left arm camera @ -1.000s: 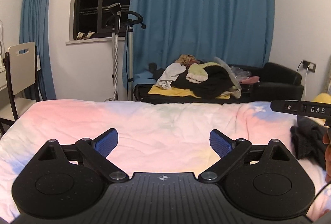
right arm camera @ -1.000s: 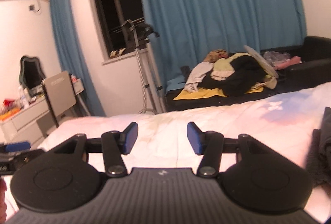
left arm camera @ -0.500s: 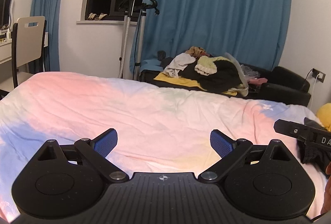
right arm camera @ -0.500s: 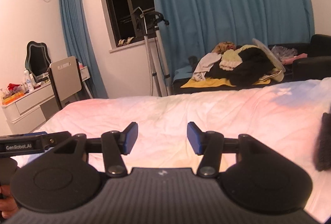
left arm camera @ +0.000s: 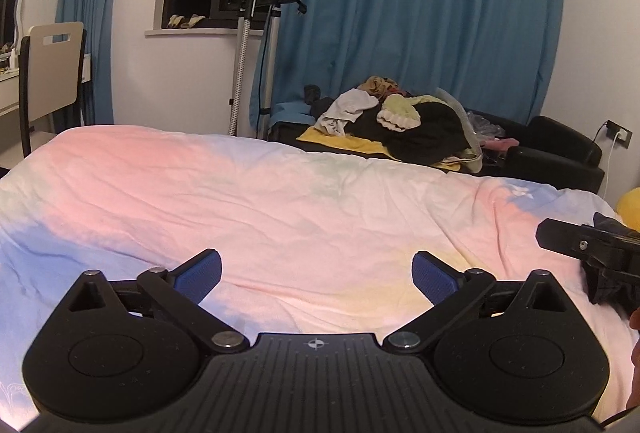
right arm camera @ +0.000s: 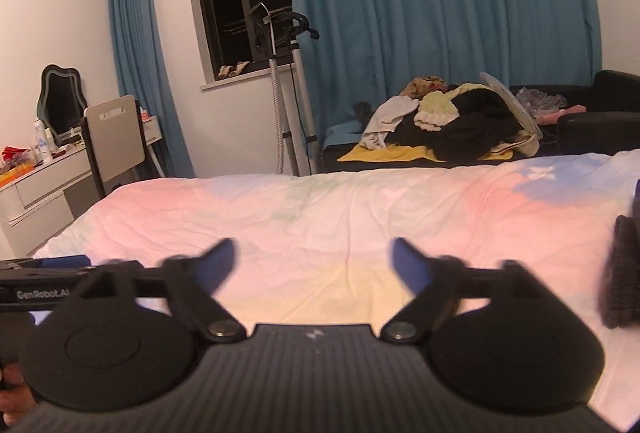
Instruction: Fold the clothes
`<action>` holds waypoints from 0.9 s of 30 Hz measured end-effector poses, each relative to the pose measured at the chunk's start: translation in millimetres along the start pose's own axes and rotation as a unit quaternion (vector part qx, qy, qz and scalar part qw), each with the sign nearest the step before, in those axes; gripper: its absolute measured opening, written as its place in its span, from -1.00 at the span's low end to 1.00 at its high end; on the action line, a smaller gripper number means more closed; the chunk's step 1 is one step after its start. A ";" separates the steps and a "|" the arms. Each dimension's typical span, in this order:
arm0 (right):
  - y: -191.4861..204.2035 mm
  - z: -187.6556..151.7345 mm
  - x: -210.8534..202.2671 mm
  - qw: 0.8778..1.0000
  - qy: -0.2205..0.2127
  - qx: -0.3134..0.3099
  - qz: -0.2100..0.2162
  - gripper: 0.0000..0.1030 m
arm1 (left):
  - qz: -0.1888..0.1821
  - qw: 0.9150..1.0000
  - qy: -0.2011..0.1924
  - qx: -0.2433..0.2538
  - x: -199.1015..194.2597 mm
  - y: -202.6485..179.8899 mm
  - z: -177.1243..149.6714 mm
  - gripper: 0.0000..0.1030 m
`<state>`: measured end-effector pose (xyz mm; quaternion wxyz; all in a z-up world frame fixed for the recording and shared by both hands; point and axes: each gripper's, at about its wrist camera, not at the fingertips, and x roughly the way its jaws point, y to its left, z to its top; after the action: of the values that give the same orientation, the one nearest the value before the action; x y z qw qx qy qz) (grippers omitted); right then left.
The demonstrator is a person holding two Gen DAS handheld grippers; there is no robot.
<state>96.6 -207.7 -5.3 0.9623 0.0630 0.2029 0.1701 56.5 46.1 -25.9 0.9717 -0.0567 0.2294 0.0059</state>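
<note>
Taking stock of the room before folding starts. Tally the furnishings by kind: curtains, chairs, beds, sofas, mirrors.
Blue curtains: 2
Chair: 1
Bed: 1
Black sofa: 1
Mirror: 1
Total: 6

Bed (left arm camera: 280, 201): pastel pink, blue and yellow quilt, lightly creased. Dark garment (right arm camera: 624, 273) lies at its right edge. Middle bare.
</note>
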 end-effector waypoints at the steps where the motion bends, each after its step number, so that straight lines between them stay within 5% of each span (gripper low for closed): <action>1: -0.4 -0.6 0.5 1.000 0.001 0.000 -0.001 0.81 | 0.001 1.000 -0.001 -0.001 -0.5 -0.6 -0.5 0.99; 8: 2.7 -5.0 1.2 1.000 0.000 -0.025 -0.013 1.00 | 0.007 1.000 0.003 -0.001 -4.7 -3.4 -2.9 0.99; 27: -0.6 -13.1 7.8 0.999 0.004 -0.037 -0.039 1.00 | 0.031 0.999 0.004 0.017 -7.0 -7.4 -6.0 0.99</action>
<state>98.1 -204.7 -20.2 0.9689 0.0185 0.2030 0.1406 47.8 38.1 -27.3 0.9710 -0.0333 0.2346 0.0321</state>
